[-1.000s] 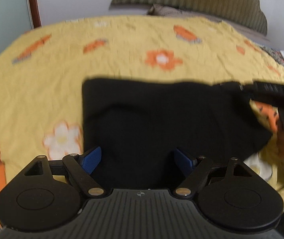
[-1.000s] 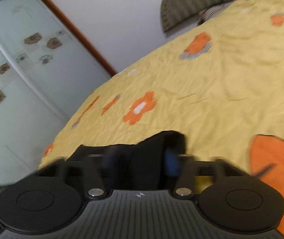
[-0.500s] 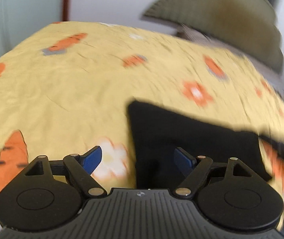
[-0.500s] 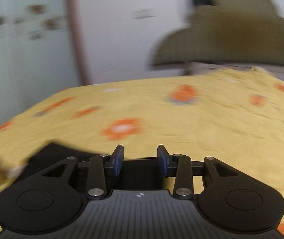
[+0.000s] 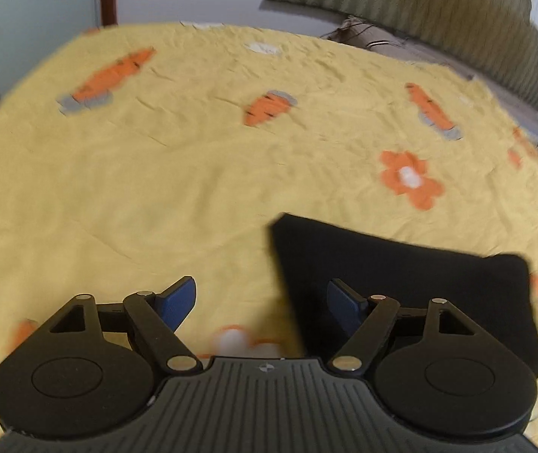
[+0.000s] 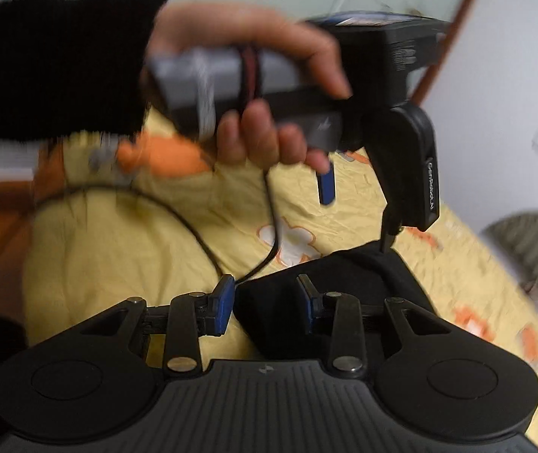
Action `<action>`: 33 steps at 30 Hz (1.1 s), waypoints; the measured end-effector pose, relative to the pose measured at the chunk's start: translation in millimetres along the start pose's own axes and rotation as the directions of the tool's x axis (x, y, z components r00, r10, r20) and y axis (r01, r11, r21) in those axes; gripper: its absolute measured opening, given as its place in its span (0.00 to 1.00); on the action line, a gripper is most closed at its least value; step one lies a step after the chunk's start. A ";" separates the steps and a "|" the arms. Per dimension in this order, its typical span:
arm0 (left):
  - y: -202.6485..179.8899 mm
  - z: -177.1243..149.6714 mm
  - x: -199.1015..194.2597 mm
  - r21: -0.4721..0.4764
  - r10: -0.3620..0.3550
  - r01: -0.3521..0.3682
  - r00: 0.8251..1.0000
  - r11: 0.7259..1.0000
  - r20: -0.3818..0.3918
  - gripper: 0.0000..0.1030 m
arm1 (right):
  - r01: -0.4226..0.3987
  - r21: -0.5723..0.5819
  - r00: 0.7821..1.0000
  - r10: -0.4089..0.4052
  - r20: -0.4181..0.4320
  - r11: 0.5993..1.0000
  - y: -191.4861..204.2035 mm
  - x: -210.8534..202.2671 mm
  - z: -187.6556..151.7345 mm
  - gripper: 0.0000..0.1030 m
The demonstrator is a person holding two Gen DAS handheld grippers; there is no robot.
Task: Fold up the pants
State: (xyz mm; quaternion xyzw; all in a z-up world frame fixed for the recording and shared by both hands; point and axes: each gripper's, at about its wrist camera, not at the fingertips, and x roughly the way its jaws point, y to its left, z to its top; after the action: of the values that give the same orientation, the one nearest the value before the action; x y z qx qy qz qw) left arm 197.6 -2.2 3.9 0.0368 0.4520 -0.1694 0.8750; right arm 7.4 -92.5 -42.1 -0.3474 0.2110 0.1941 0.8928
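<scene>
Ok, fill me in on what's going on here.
A person is folding black pants on a bed covered by a yellow carrot-print sheet. The pants lie in a compact folded rectangle. The left hand-held gripper and the right hand-held gripper are both open above the bed, holding nothing.

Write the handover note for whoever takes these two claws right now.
Left claw: open, empty, above the bedspread beside the pants' left edge.
Right claw: open, empty, over a corner of the pants.
Pants: a compact black rectangle, flat on the yellow bedspread.
Done: the folding appears finished; neither claw holds cloth.
Left: check the edges, smooth if needed, then withdraw. The left hand and its cable cross the right view.
</scene>
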 end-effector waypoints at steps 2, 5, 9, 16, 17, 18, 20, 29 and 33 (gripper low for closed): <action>3.8 0.0 -2.3 0.016 0.025 -0.025 1.000 1.000 0.003 0.77 | 0.016 -0.054 1.000 -0.016 -0.005 0.998 6.0 9.2 0.2 0.33; 3.9 3.3 0.1 0.015 -0.031 0.031 0.999 0.999 -0.018 0.77 | 0.022 -0.119 1.000 -0.023 -0.008 0.993 14.0 14.7 -0.4 0.22; -6.2 13.0 17.1 0.003 -0.129 0.130 0.991 0.992 -0.028 0.77 | -0.011 -0.086 0.999 0.008 -0.033 0.996 12.6 13.8 -0.6 0.12; -9.4 26.1 73.3 -0.049 -0.116 0.112 0.991 0.992 -0.070 0.70 | -0.173 0.071 0.984 0.176 -0.037 0.982 -20.2 -4.1 -9.1 0.10; -10.1 26.0 75.5 -0.046 -0.108 0.105 0.993 0.993 -0.049 0.69 | -0.177 0.080 0.983 0.180 -0.037 0.981 -21.5 -5.1 -10.4 0.10; -10.9 26.7 74.8 -0.032 -0.091 0.090 0.995 0.995 -0.039 0.66 | -0.191 0.088 0.980 0.196 -0.044 0.978 -22.7 -5.4 -11.8 0.10; -13.5 26.6 71.8 -0.009 -0.064 0.064 0.997 0.998 -0.033 0.62 | -0.196 0.083 0.979 0.200 -0.038 0.977 -24.6 -9.2 -12.4 0.11; -58.0 -7.1 -2.7 0.196 -0.021 0.000 0.994 0.981 0.105 0.79 | -0.009 0.471 0.998 -0.018 0.052 0.882 -91.2 -61.8 -55.9 0.12; -91.5 -23.5 8.6 0.303 0.090 -0.128 0.987 0.944 0.136 0.70 | 0.069 0.593 0.997 -0.037 -0.067 0.802 -103.0 -61.2 -95.2 0.13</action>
State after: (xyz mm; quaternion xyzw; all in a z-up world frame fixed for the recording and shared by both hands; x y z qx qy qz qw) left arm 153.7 -85.4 -8.8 0.1887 0.3635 -0.1916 0.8919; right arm -16.0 -241.9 -19.1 -0.0607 0.2745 0.0842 0.9560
